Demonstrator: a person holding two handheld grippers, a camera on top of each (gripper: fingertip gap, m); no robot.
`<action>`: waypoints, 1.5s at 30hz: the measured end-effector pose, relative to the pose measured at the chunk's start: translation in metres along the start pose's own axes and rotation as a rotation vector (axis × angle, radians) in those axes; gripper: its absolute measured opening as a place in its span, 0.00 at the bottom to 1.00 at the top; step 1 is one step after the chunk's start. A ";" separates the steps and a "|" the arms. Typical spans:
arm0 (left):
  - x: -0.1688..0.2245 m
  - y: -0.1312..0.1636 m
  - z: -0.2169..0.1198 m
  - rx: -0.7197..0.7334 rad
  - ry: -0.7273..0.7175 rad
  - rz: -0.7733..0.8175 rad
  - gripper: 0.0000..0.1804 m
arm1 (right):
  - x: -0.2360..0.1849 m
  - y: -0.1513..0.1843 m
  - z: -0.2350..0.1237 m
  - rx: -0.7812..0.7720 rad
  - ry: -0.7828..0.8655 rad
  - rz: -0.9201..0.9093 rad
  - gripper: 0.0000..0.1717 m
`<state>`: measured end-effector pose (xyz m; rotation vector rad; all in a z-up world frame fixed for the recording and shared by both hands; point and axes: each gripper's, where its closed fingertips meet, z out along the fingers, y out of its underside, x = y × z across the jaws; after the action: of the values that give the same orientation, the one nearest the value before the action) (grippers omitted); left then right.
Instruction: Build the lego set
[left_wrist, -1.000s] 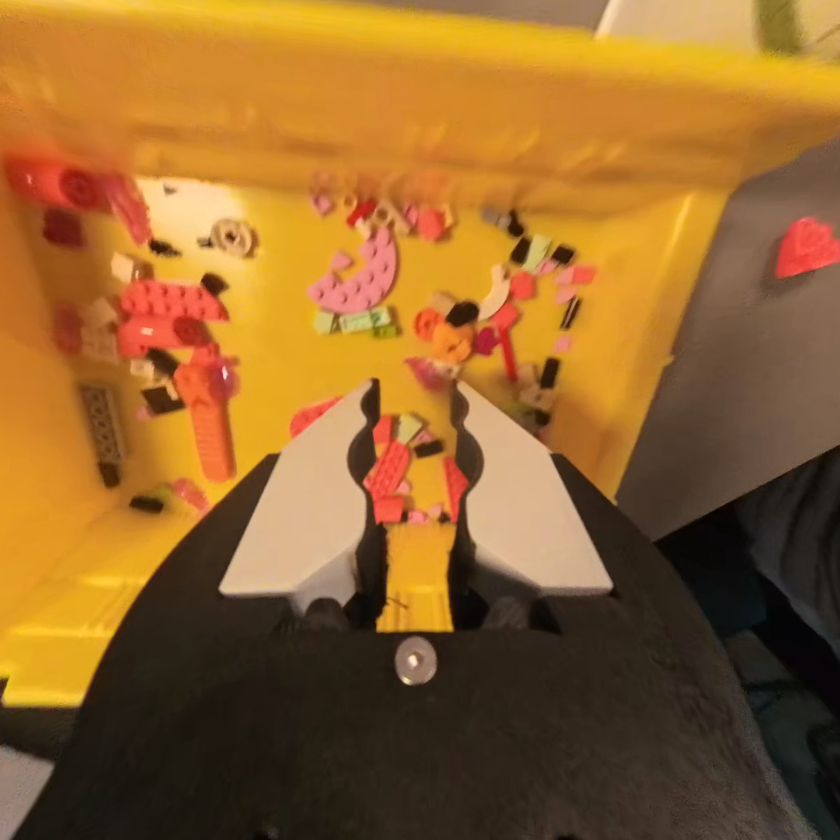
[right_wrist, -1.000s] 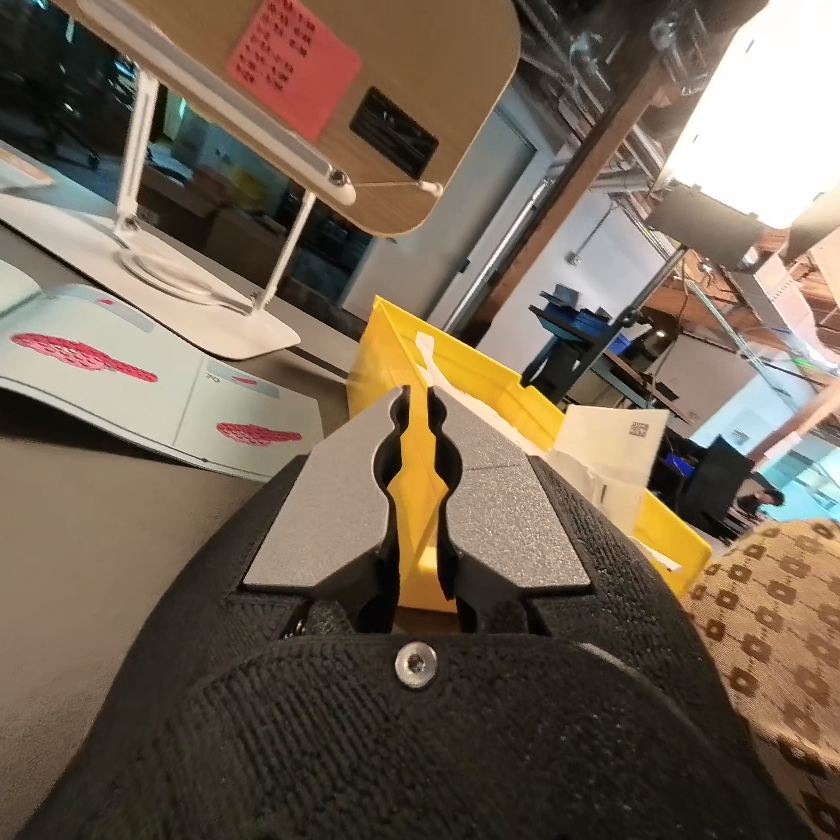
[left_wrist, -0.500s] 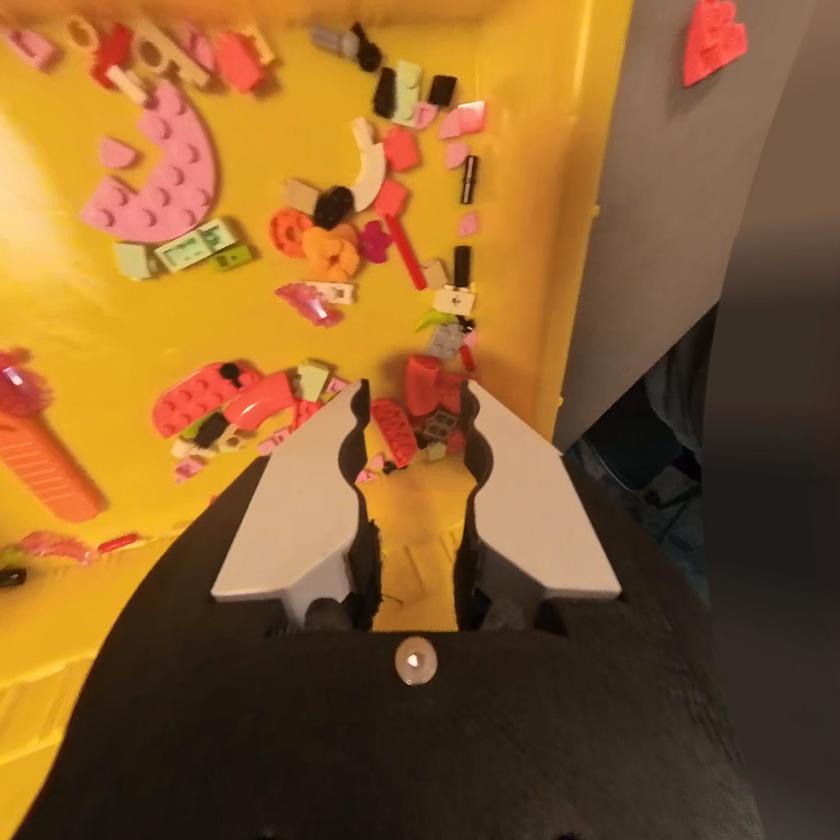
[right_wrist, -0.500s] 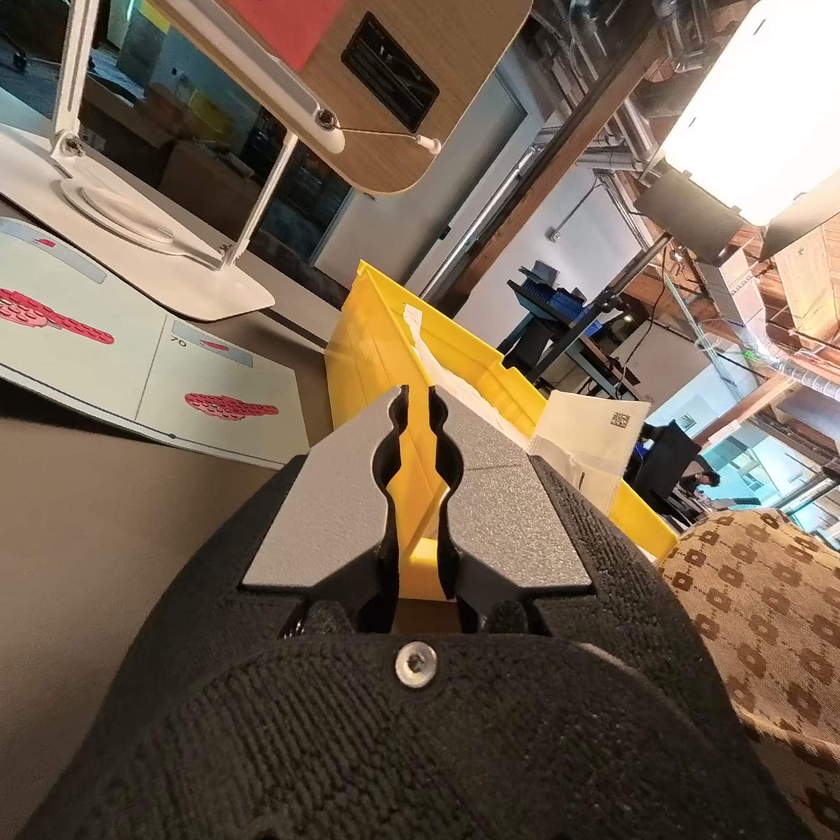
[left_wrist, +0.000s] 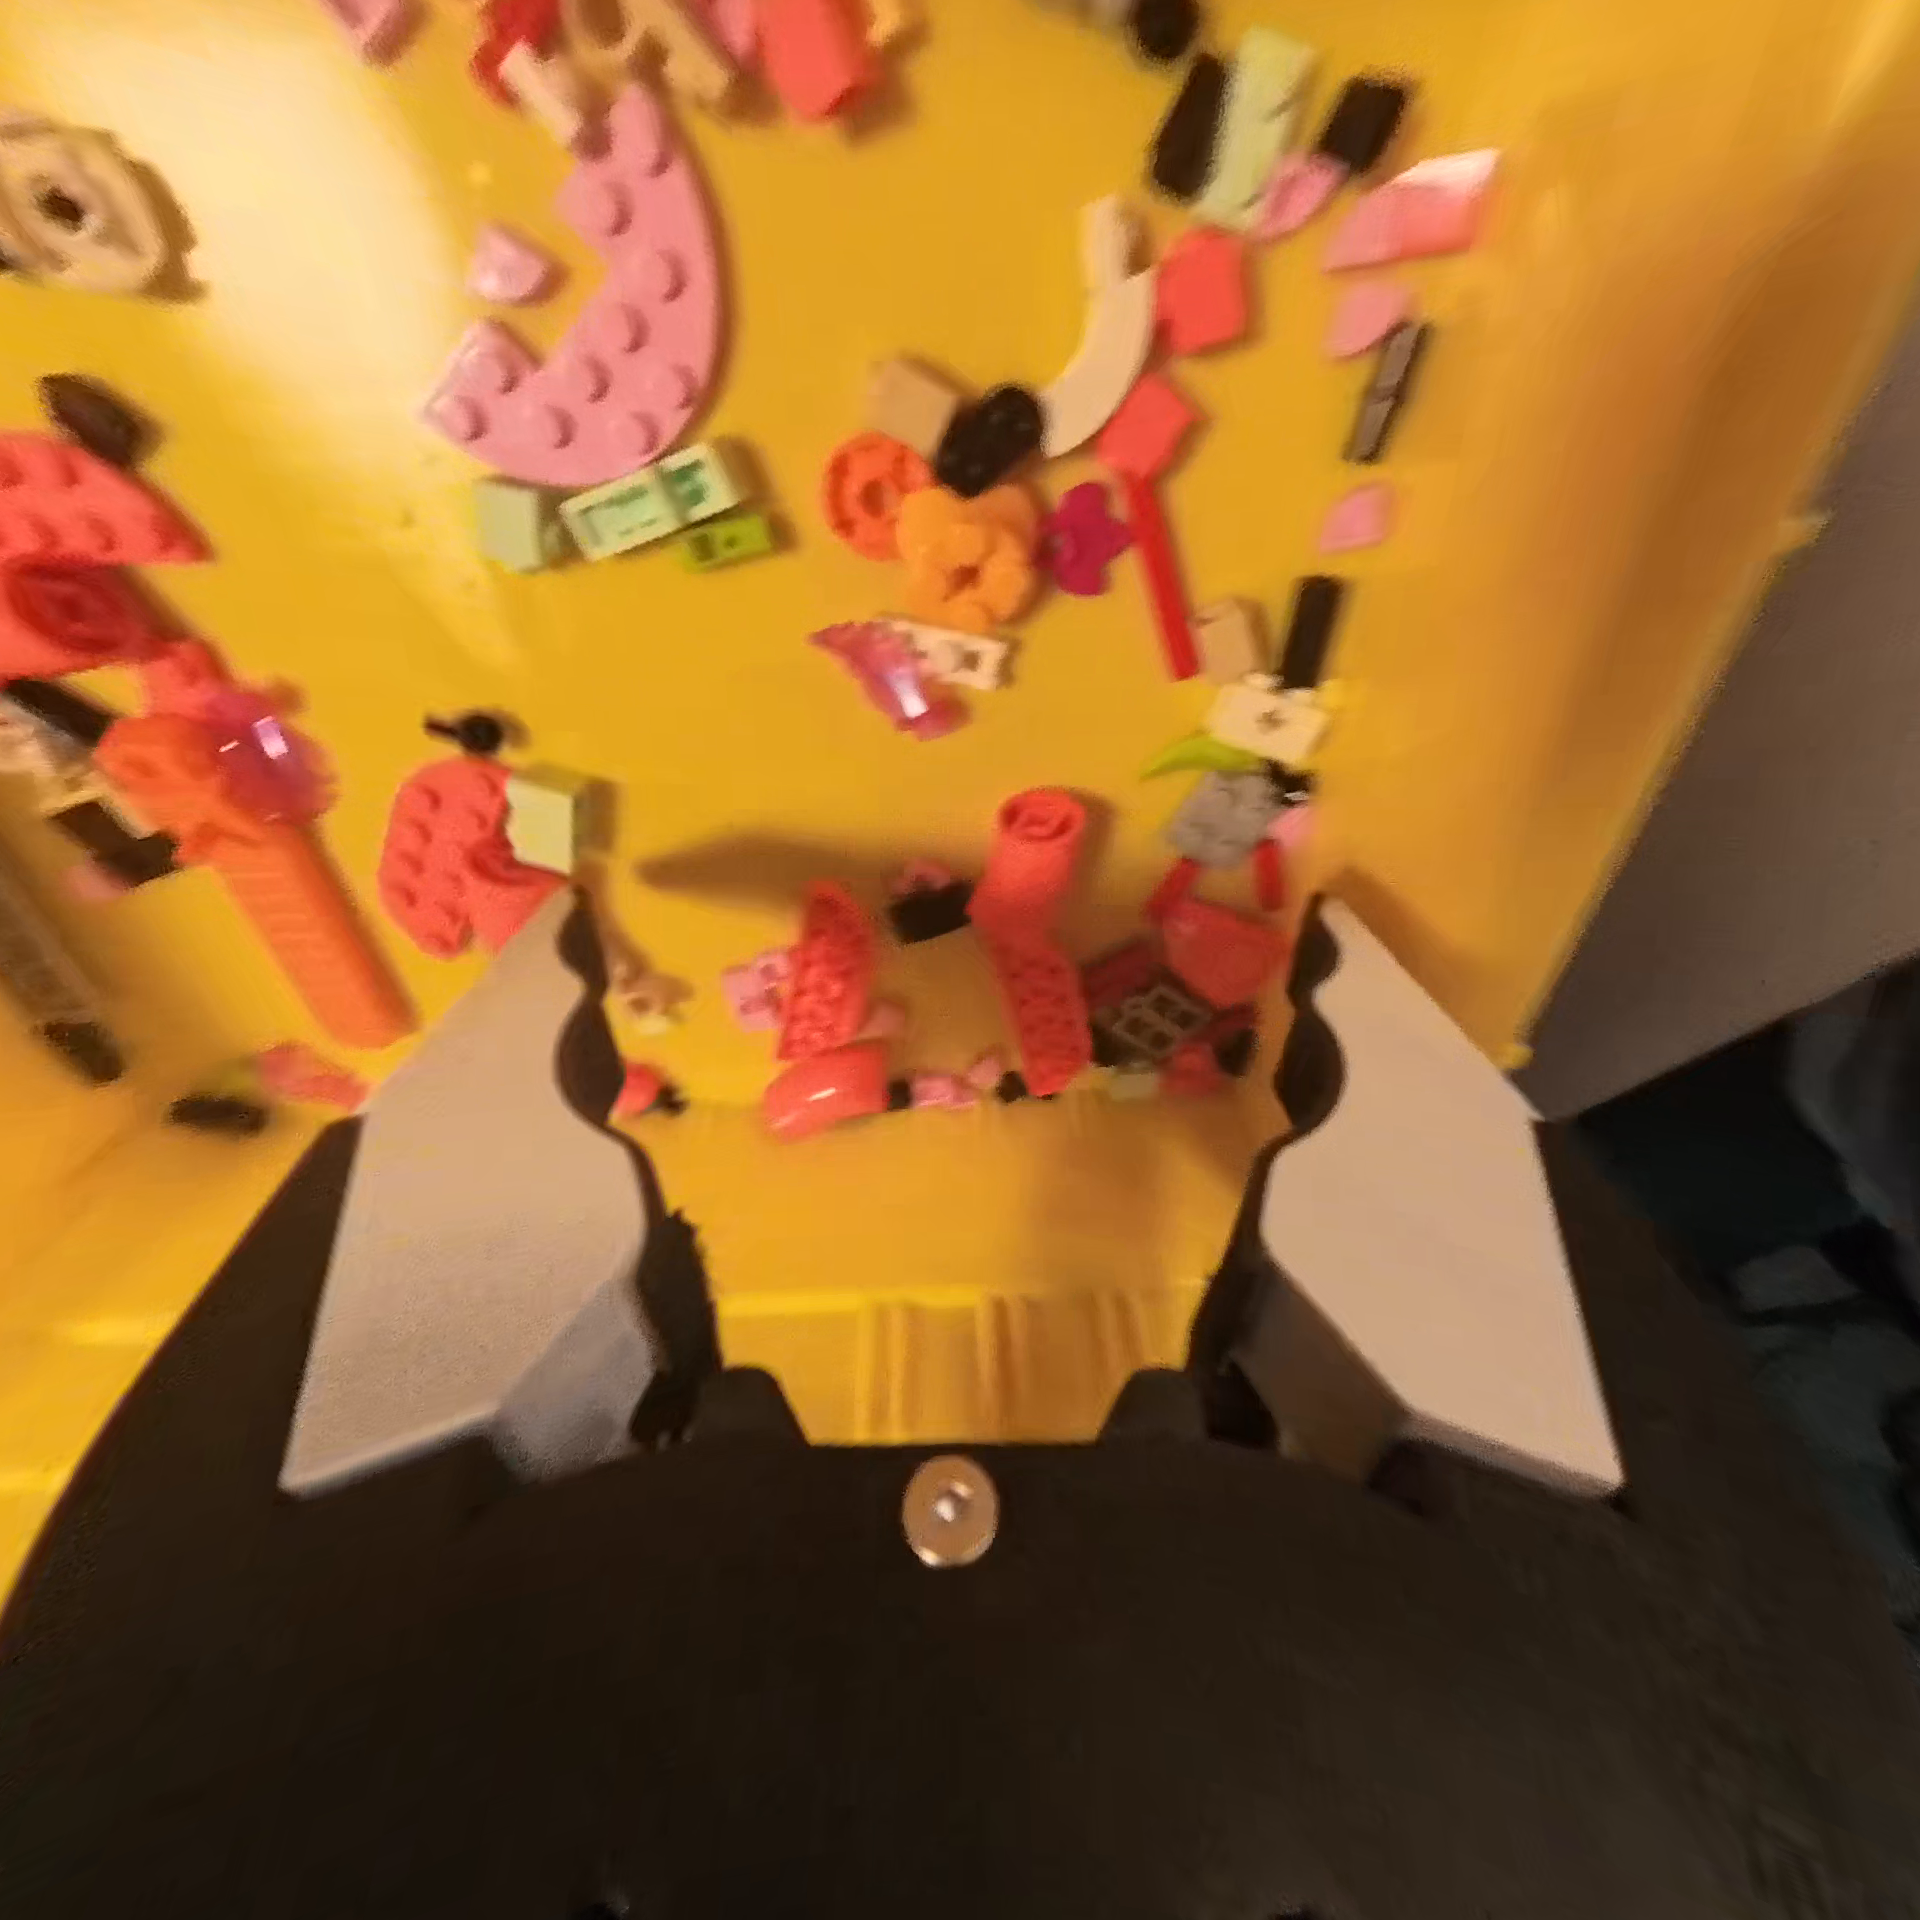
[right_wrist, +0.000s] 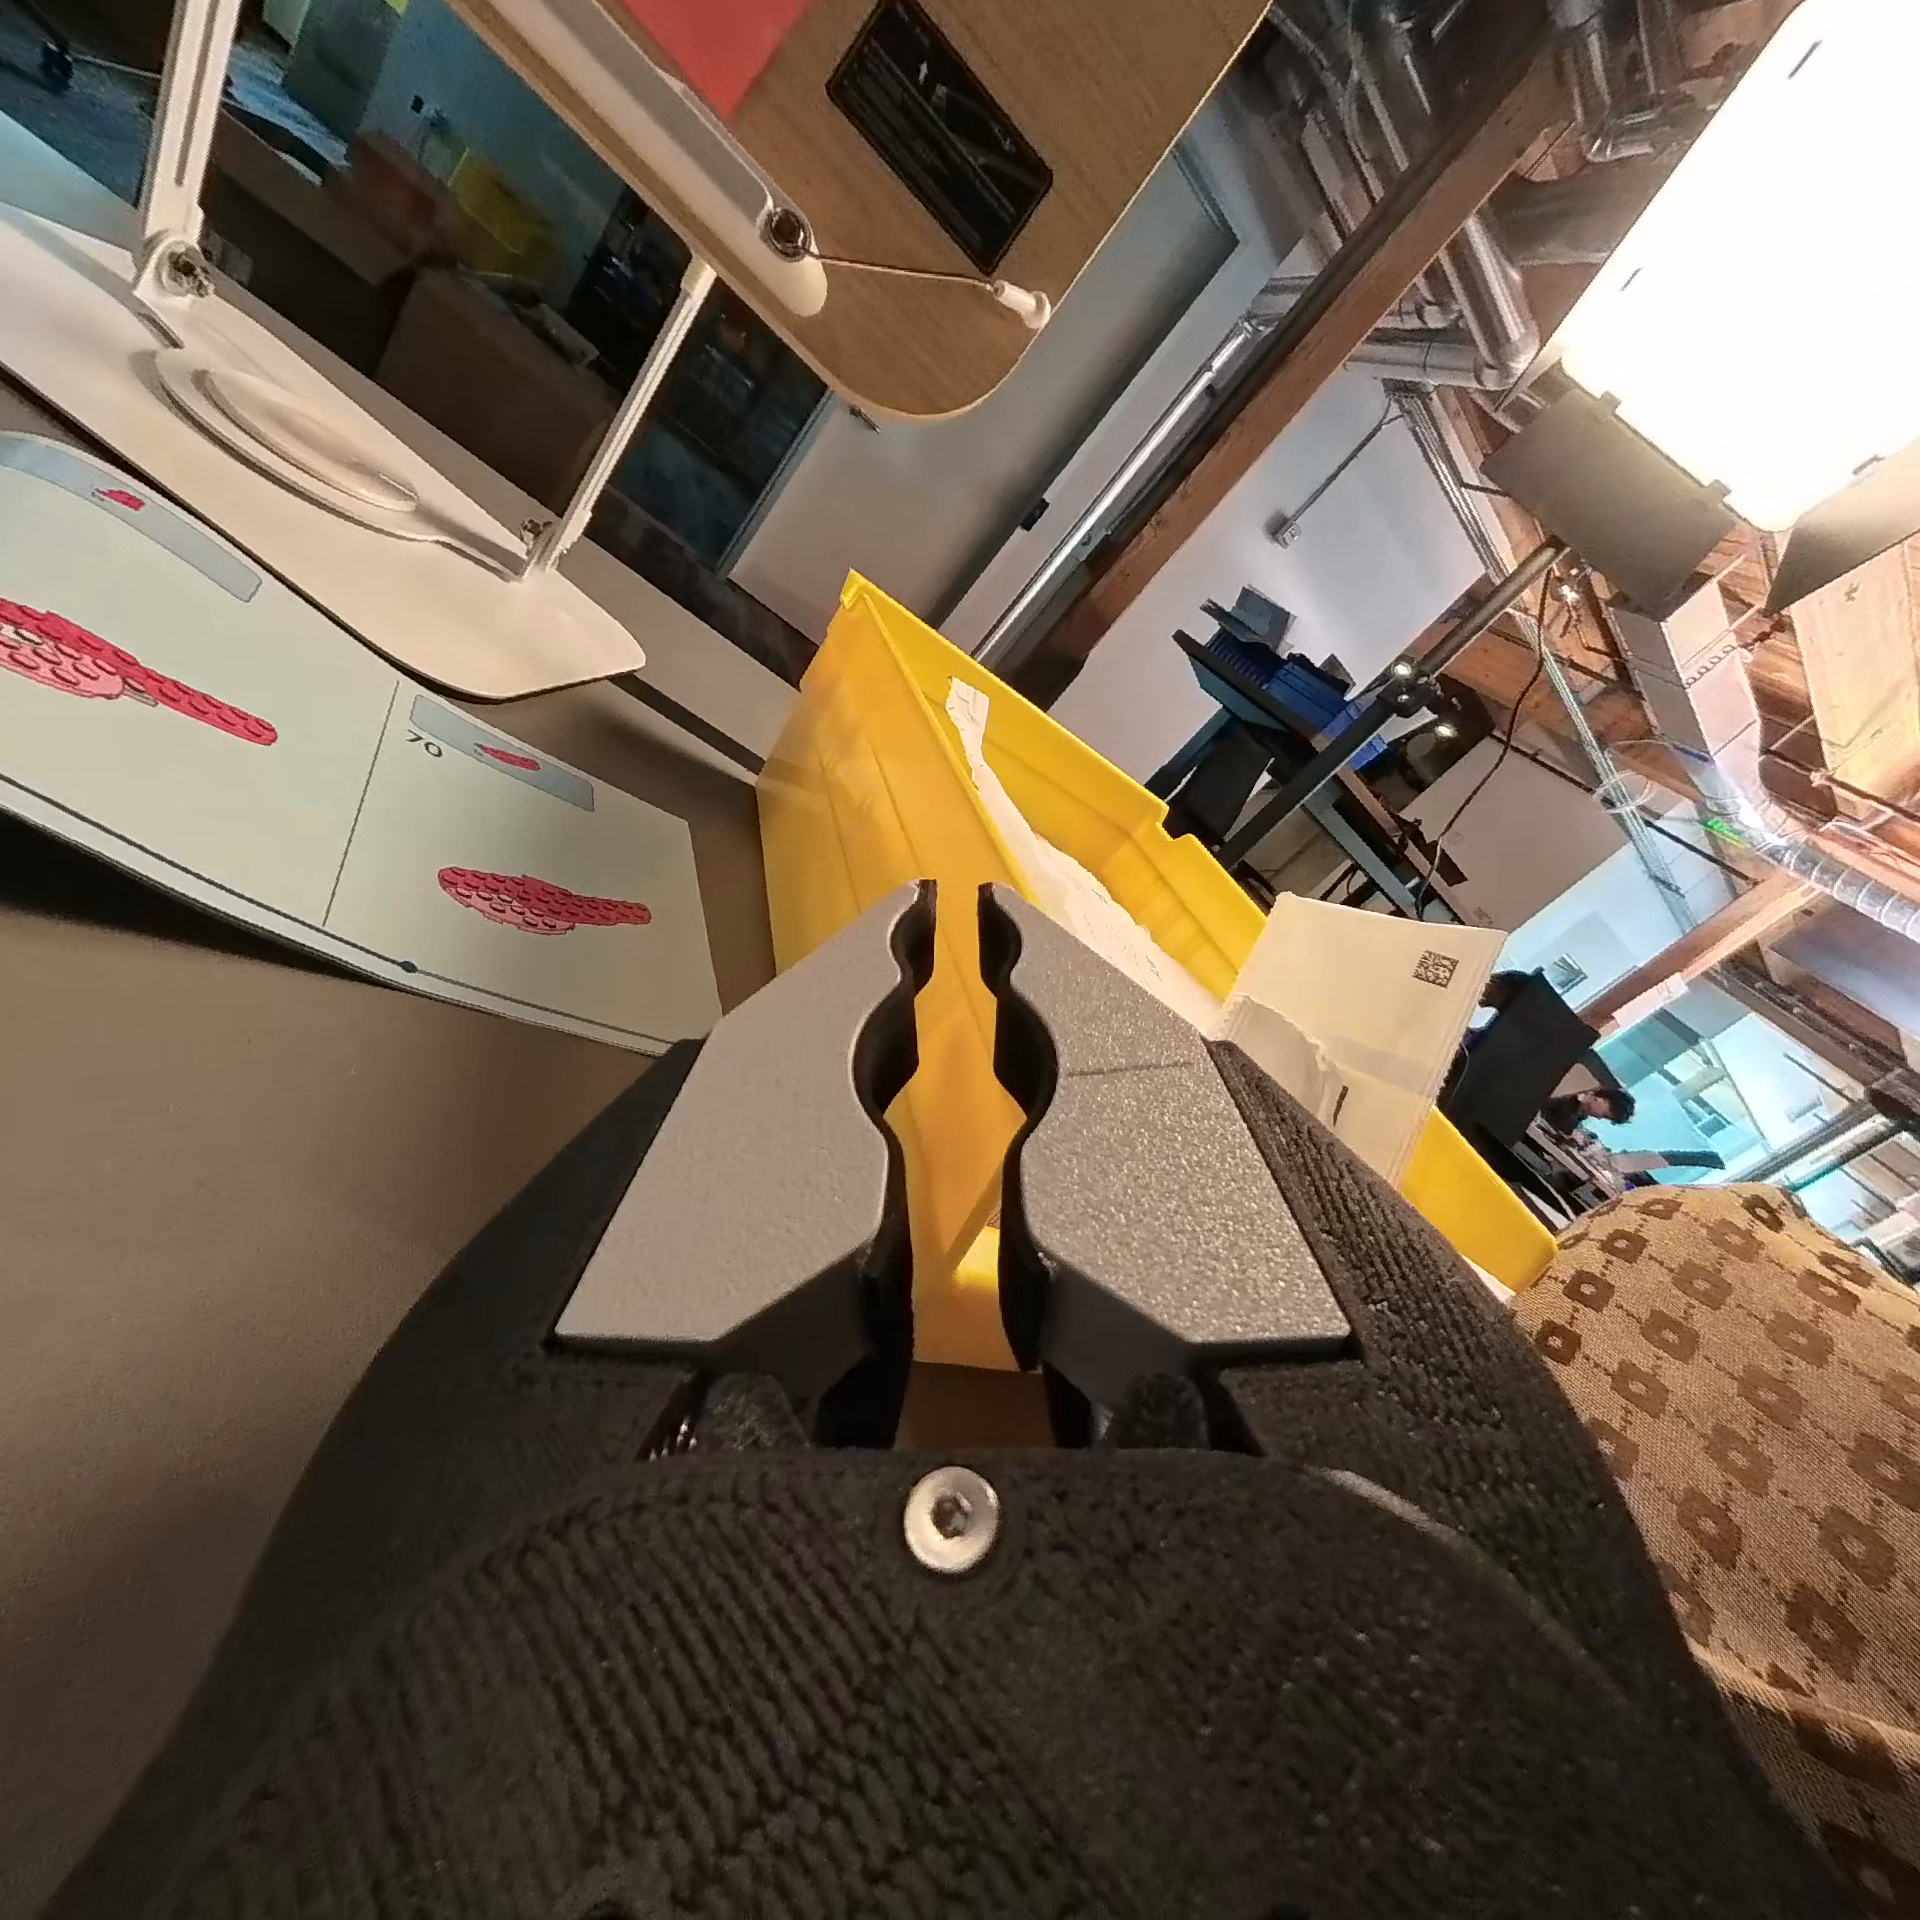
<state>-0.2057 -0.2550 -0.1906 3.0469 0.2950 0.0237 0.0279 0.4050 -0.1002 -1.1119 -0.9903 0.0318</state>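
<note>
My left gripper (left_wrist: 945, 914) is wide open and hovers inside a yellow bin (left_wrist: 675, 644) strewn with small bricks. A cluster lies on the bin floor between its fingers: a coral curved piece (left_wrist: 1029, 935), a coral studded plate (left_wrist: 826, 971), a small grey grille (left_wrist: 1158, 1013) and tiny pink bits. The pads touch none of them. My right gripper (right_wrist: 954, 894) rests low over a brown table, its fingers nearly together with only a thin slit and nothing between them. It points at the outer wall of a yellow bin (right_wrist: 862, 748).
In the bin lie a pink half-ring plate (left_wrist: 613, 312), a long orange piece (left_wrist: 301, 925) and an orange flower (left_wrist: 961, 551). The right wrist view shows an open instruction booklet (right_wrist: 468, 831), a white stand base (right_wrist: 312, 468), white paper bags (right_wrist: 1351, 997) and patterned fabric (right_wrist: 1714, 1351). The grippers' ends are close to 70 centimetres from one another. The left tips stand about 6 centimetres off the orange flower (left_wrist: 961, 551).
My left gripper's jaws have spread from a narrow gap to wide open, and it moved over the bricks near the bin's right wall. My right gripper stayed nearly shut, tilting slightly.
</note>
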 end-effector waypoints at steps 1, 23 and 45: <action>-0.010 0.005 0.002 -0.032 -0.065 0.006 0.74 | 0.000 0.000 0.000 0.000 0.000 0.000 0.03; -0.042 0.027 0.005 -0.250 -0.242 0.182 0.87 | 0.006 -0.005 -0.003 0.041 0.017 0.046 0.04; 0.031 0.036 -0.005 -0.114 0.302 0.061 0.04 | 0.011 -0.008 -0.006 0.076 0.019 0.103 0.04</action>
<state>-0.1684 -0.2841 -0.1822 2.9301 0.2106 0.4902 0.0347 0.4018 -0.0875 -1.0908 -0.9074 0.1409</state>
